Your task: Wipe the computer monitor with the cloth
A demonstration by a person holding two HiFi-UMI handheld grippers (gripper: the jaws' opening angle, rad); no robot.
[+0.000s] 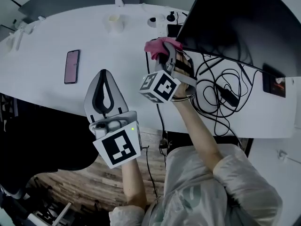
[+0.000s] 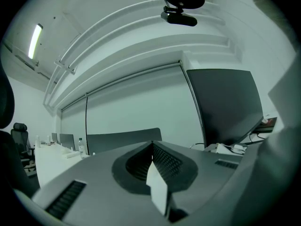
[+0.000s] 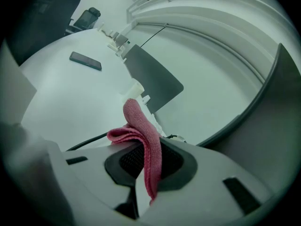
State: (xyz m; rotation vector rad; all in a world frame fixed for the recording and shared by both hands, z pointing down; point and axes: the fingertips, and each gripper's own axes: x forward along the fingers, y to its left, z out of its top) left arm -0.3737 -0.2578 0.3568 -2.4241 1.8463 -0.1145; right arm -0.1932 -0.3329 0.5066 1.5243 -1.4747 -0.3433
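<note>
Right gripper (image 1: 165,55): jaws pinching pink cloth (image 1: 159,45), just beside the monitor's (image 1: 235,18) lower-left corner, above white tabletop (image 1: 117,46).
Left gripper (image 1: 104,76): jaws pressed together, nothing between them, 7 o'clock of cloth.
Phone (image 1: 72,66): 9 o'clock of cloth.

No words, brand names or numbers can be read in any view. Only black-and-white square patterns, not letters, are shown on the marker cubes of the left gripper (image 1: 104,78) and the right gripper (image 1: 165,55). Below the front edge of the table (image 1: 42,84), faint print is seen on the shirt (image 1: 200,192), possibly lettering, too blurred to be read.
</note>
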